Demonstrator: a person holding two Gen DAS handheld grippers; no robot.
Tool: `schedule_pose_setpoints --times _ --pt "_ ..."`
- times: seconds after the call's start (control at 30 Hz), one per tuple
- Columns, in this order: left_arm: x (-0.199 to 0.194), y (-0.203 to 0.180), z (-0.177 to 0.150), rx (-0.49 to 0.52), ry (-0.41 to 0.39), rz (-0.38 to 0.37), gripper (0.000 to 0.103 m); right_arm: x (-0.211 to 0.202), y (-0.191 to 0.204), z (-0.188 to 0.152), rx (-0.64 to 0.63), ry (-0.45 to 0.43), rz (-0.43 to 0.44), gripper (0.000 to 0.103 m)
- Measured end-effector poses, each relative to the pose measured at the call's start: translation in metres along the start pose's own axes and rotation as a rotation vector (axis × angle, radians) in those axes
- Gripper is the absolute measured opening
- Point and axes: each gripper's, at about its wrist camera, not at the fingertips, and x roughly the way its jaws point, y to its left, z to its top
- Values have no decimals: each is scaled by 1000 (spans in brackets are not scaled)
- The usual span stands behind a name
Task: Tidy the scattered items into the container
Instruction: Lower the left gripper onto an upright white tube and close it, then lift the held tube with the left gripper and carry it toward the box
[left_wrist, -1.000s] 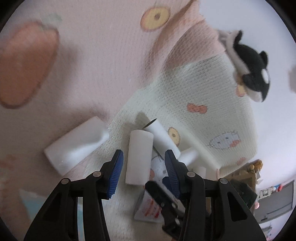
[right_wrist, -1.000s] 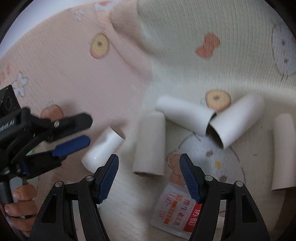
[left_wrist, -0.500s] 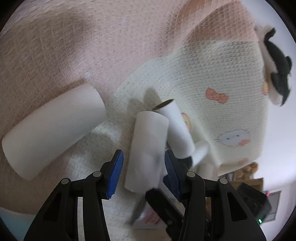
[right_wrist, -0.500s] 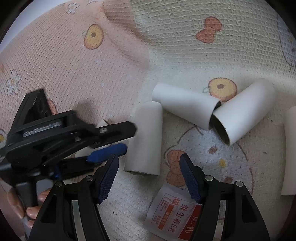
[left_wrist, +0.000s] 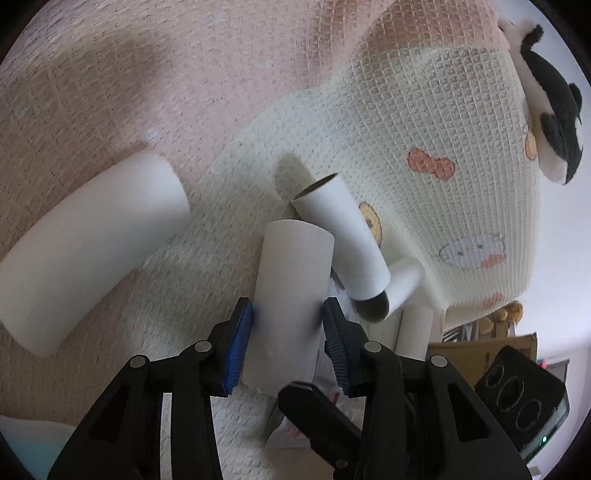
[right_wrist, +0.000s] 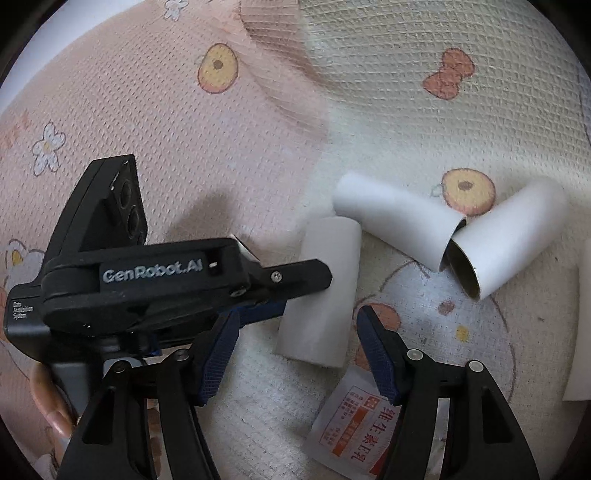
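Several white cardboard tubes lie on a cream and pink blanket (left_wrist: 424, 122). My left gripper (left_wrist: 288, 325) points down at the nearest tube (left_wrist: 291, 273). Its jaws are closing, and both blue pads (left_wrist: 242, 328) touch the tube's sides. In the right wrist view the left gripper (right_wrist: 299, 291) reaches in from the left and straddles that same tube (right_wrist: 325, 280). My right gripper (right_wrist: 297, 332) hovers open just above, holding nothing. A white and orange sachet (right_wrist: 354, 424) lies below the tube. No container shows.
A larger white tube (left_wrist: 85, 251) lies to the left on the pink part. Two crossed tubes (right_wrist: 399, 225) (right_wrist: 513, 240) lie beside the gripped one. A black and white plush toy (left_wrist: 550, 110) sits at the far right, and a cardboard box (left_wrist: 480, 343) beyond the blanket's edge.
My left gripper came down over the nearest tube and its jaws narrowed until the pads met the tube's sides. The right gripper stayed nearly still, its jaws slightly narrower.
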Motion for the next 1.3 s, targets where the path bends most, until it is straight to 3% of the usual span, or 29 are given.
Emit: schedule_pose_setpoints --times 0.13,0.17,0.3,0.43,0.6,0.8,1.07,1.2,1.3 --pt "-7 1 -5 22 5 27 43 9 1 -3 -6 53 -1 41" --pt "-11 4 -7 32 4 43 43 12 2 -5 -17 65 3 40" --pt "-24 13 -15 62 8 90 42 15 15 -9 -74 77 23 39" --pt "-36 25 -23 45 39 90 37 18 23 -9 -100 110 26 39" --pt "-40 20 -26 85 63 103 36 24 21 -10 -81 159 48 39" --pt "-31 22 -26 65 64 108 40 32 11 -10 -33 183 66 40" --pt "-32 14 -31 80 26 82 40 37 8 -6 -17 194 67 41" --pt "-49 -4 -35 151 -33 70 40 19 23 -6 -72 111 39 40" --pt "-67 -20 -39 214 -91 95 40 8 29 1 -63 75 68 40"
